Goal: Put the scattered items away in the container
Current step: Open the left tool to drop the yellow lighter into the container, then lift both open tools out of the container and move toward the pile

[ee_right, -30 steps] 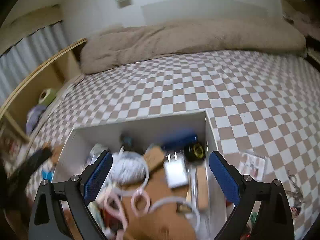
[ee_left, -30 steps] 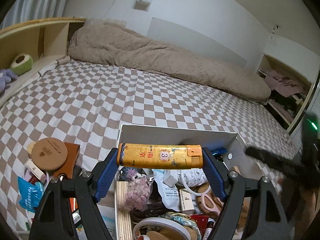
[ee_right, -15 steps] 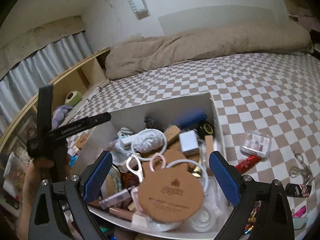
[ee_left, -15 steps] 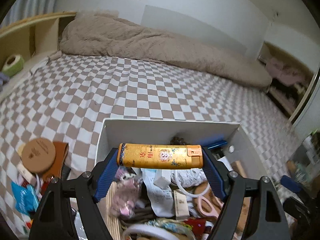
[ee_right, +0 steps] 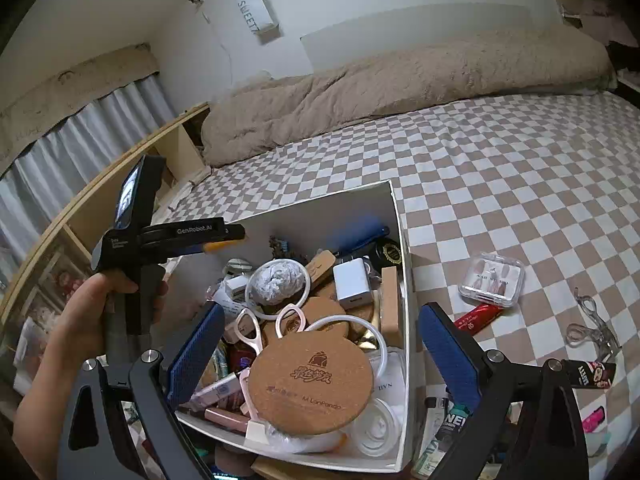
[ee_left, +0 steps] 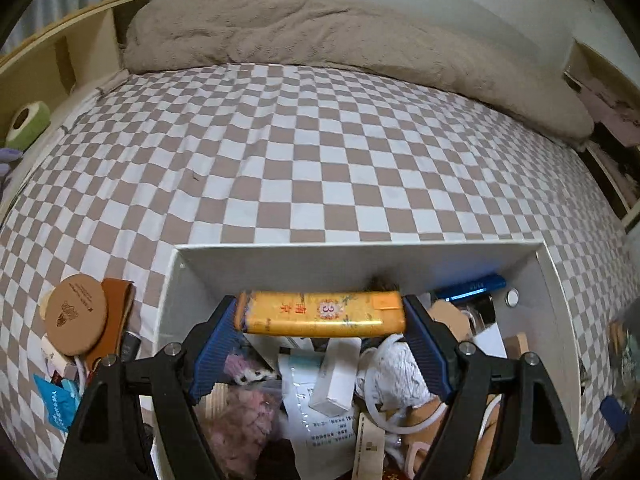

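Observation:
My left gripper (ee_left: 320,300) holds a yellow lighter (ee_left: 320,314) crosswise at its fingertips, above the back part of the white box (ee_left: 360,246). Its jaws are opening, but both ends of the lighter still touch the blue pads. In the right wrist view a hand holds that gripper (ee_right: 232,236) over the box's (ee_right: 340,208) left side, with the lighter's (ee_right: 222,245) yellow end showing. My right gripper (ee_right: 322,308) stands open and empty over the box's near part, above a round cork coaster (ee_right: 310,376). The box is crowded with small items.
On the checkered bedsheet right of the box lie a clear nail case (ee_right: 492,280), a red tube (ee_right: 476,318), an eyelash curler (ee_right: 588,324) and a dark packet (ee_right: 588,372). Left of the box lie a cork coaster (ee_left: 76,314), a brown leather piece (ee_left: 116,312) and a blue packet (ee_left: 56,400). A beige duvet (ee_left: 320,36) lies at the back.
My left gripper has carried the lighter forward over the box and tipped further down. The right gripper has drawn back to the box's near side, still open.

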`<state>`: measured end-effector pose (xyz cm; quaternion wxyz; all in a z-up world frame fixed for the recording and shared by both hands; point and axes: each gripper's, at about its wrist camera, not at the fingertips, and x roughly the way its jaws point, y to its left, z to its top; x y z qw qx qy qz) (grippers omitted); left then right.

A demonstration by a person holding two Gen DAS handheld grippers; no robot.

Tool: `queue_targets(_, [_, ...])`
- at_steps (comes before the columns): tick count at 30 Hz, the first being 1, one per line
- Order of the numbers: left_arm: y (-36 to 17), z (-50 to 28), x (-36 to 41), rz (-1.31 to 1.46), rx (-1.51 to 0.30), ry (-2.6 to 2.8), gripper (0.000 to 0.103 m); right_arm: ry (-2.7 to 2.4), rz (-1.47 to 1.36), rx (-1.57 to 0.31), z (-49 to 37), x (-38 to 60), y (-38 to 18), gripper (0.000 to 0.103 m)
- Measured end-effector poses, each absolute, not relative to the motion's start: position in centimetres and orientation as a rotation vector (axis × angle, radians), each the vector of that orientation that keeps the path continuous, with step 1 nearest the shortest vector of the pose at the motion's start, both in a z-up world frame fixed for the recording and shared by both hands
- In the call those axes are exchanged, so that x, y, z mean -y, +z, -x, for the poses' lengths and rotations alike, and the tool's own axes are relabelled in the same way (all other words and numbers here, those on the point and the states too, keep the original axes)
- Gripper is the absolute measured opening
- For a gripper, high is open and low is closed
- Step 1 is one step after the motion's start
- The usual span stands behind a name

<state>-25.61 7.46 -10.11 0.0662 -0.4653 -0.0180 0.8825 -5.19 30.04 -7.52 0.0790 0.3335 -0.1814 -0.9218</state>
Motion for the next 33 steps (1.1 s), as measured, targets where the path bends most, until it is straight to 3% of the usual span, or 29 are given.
queue_targets(1, [-9.9, 25.5, -7.3, 1.392, 0.049, 2.681, 0.101, -2.758, -0.994, 0.546, 5.1, -30.1, -7.5, 0.098])
queue_targets(2, [-9.6, 25.2, -7.1, 1.372, 0.042, 2.703, 0.103, -2.759, -0.99, 0.549, 5.0, -30.2, -7.4, 0.098])
queue_targets(21, [-5.1, 13.7, -7.6, 0.978, -0.093, 2.839, 0.103, -2.774, -0.947, 0.581, 4.1, -30.7, -6.6, 0.098])
queue_targets(30, [-5.2, 10.8, -6.7, 0.947, -0.028, 2.847, 0.103, -2.822, -0.958, 0.525, 3.8, -30.7, -6.5, 0.098])
queue_targets(33, [-5.5, 10.2, -6.2, 0.95, -0.02, 2.839, 0.103, -2.853, -0.974, 0.481, 3.7, -30.6, -6.4, 0.103])
